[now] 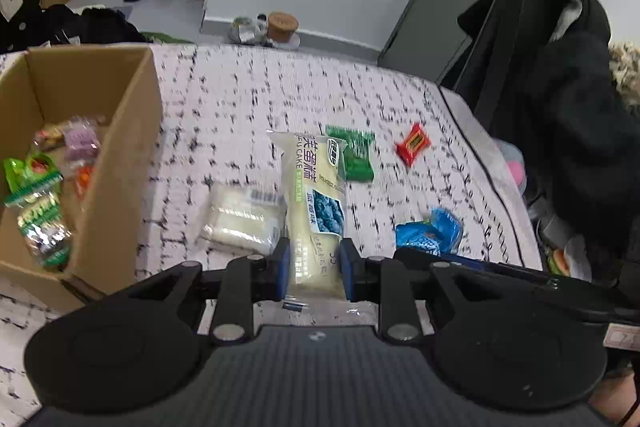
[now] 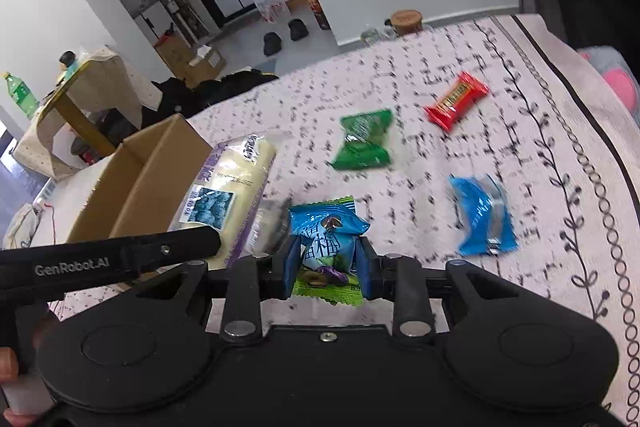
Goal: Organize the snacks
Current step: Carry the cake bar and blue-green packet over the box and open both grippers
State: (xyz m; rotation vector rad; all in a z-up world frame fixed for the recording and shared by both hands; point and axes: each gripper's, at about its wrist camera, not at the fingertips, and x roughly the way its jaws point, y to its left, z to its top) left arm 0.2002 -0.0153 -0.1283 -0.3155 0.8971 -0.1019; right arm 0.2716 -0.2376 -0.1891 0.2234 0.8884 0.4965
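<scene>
My left gripper (image 1: pixel 314 261) is shut on a long pale cake pack (image 1: pixel 314 203) with a blueberry picture, held above the bed; the pack also shows in the right wrist view (image 2: pixel 228 195). My right gripper (image 2: pixel 328 261) is shut on a blue-and-green plum snack packet (image 2: pixel 326 239). A cardboard box (image 1: pixel 116 163) at the left holds several snacks; in the right wrist view its rim (image 2: pixel 156 163) lies behind the cake pack. On the bedspread lie a green packet (image 2: pixel 364 141), a red packet (image 2: pixel 456 101), a blue packet (image 2: pixel 482 217) and a white pack (image 1: pixel 240 219).
The patterned bedspread (image 1: pixel 240 99) covers the surface, with its right edge near a dark coat on a rack (image 1: pixel 560 87). A wooden-lidded jar (image 1: pixel 282 25) stands beyond the far edge. Shoes and boxes sit on the floor behind.
</scene>
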